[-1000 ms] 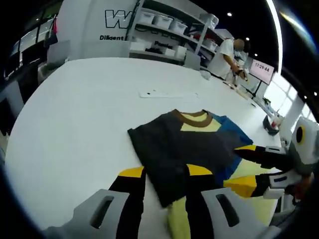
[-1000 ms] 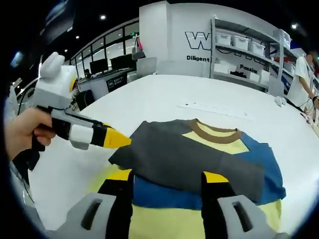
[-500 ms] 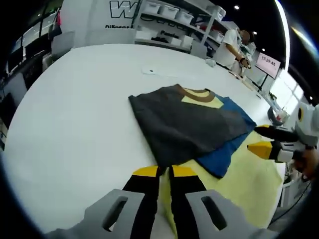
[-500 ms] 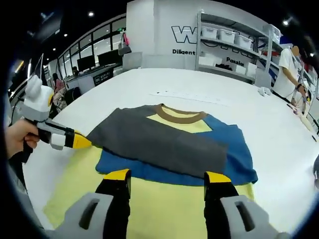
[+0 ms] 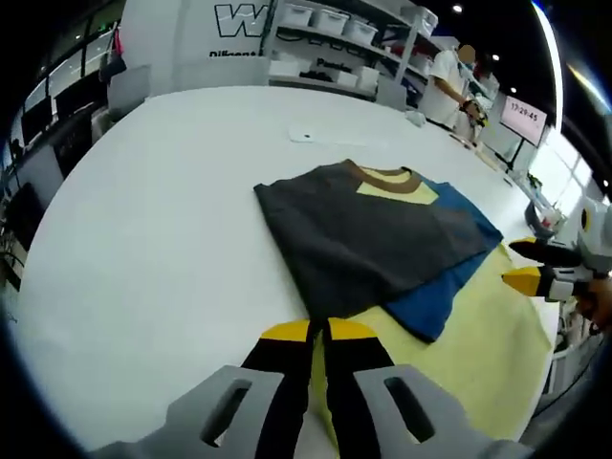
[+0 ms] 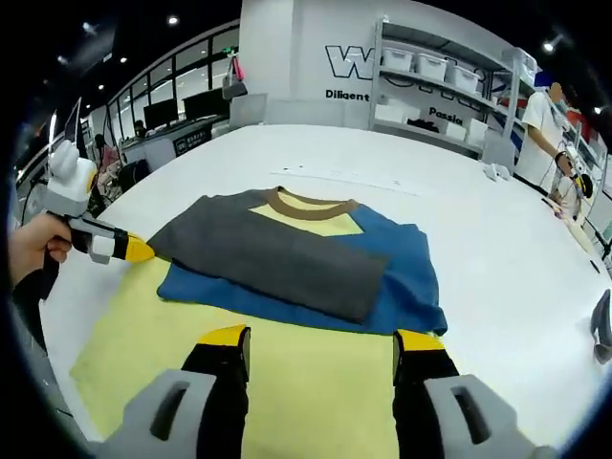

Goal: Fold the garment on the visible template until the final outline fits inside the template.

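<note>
The garment lies partly folded on the yellow template on the worktop. The left gripper, jaws together, sits at its grey corner; the right gripper, jaws apart, hovers just short of the hem, nearer for the next fold

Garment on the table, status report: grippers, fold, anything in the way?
Left gripper shut at the grey flap's corner; right gripper open over the yellow panel. Garment flat on white table, grey sleeve folded across. Nothing in the way.

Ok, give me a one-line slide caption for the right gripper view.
Open right gripper faces a partly folded garment on the white table, left gripper at its grey edge.
</note>
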A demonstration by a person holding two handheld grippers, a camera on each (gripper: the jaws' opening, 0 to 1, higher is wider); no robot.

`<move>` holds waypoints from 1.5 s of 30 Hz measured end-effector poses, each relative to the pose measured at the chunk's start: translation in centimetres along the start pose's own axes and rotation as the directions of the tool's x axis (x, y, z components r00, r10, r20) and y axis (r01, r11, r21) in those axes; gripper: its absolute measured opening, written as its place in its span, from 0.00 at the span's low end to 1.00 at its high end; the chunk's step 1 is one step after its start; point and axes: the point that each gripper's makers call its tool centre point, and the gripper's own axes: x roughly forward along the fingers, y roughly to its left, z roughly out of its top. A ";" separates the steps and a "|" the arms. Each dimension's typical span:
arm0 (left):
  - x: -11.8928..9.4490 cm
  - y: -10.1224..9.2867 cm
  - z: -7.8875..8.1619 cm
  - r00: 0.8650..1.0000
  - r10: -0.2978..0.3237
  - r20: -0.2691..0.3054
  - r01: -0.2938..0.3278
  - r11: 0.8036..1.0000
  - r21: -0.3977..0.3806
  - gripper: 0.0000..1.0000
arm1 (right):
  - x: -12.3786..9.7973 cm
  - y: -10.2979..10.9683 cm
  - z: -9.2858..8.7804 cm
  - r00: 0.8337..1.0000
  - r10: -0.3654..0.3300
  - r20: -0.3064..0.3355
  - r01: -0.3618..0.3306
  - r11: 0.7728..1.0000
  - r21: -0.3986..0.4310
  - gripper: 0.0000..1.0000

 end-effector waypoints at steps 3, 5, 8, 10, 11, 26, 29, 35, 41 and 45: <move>-0.4 1.0 -0.1 1.000 0.008 0.000 -0.008 1.000 0.002 0.05 | -0.3 0.0 -0.2 1.000 0.003 -0.002 -0.003 1.000 -0.003 0.57; -0.8 1.7 -0.3 1.000 0.012 0.000 -0.012 1.000 -0.003 0.05 | -0.4 0.0 -0.3 1.000 0.008 -0.003 -0.008 1.000 -0.002 0.58; -1.3 2.9 -0.6 1.000 0.025 0.005 -0.025 1.000 -0.018 0.05 | -0.6 0.0 -0.6 1.000 0.013 -0.007 -0.013 1.000 0.000 0.58; -1.6 3.5 -0.6 1.000 0.031 0.005 -0.031 0.999 -0.027 0.05 | -0.7 -0.1 -0.6 1.000 0.016 -0.008 -0.016 1.000 0.004 0.58; -1.7 4.0 -0.6 0.999 0.039 0.006 -0.039 0.999 -0.030 0.05 | -0.7 -0.1 -0.7 1.000 0.017 -0.007 -0.017 1.000 0.007 0.58; -3.3 6.6 -1.0 0.996 0.090 0.010 -0.090 0.996 -0.026 0.06 | -1.4 -0.1 -1.2 1.000 0.024 -0.011 -0.024 1.000 0.014 0.58; -3.5 6.5 -0.9 0.995 0.094 0.018 -0.094 0.996 0.009 0.08 | -1.6 0.0 -1.2 0.999 0.031 -0.009 -0.030 0.999 0.013 0.58; -5.2 5.5 -0.2 0.996 0.062 0.068 -0.063 0.998 0.025 0.23 | -2.2 0.8 -0.8 0.998 0.065 0.009 -0.065 0.998 -0.005 0.60; -7.5 4.1 -0.4 0.996 0.021 0.087 -0.023 0.999 0.029 0.41 | -3.2 2.0 -0.9 0.993 0.120 0.012 -0.120 0.993 0.003 0.67; -9.1 3.1 -2.3 0.998 -0.017 0.063 0.017 1.000 0.014 0.46 | -4.1 3.3 -1.8 0.984 0.179 -0.017 -0.179 0.984 -0.014 0.74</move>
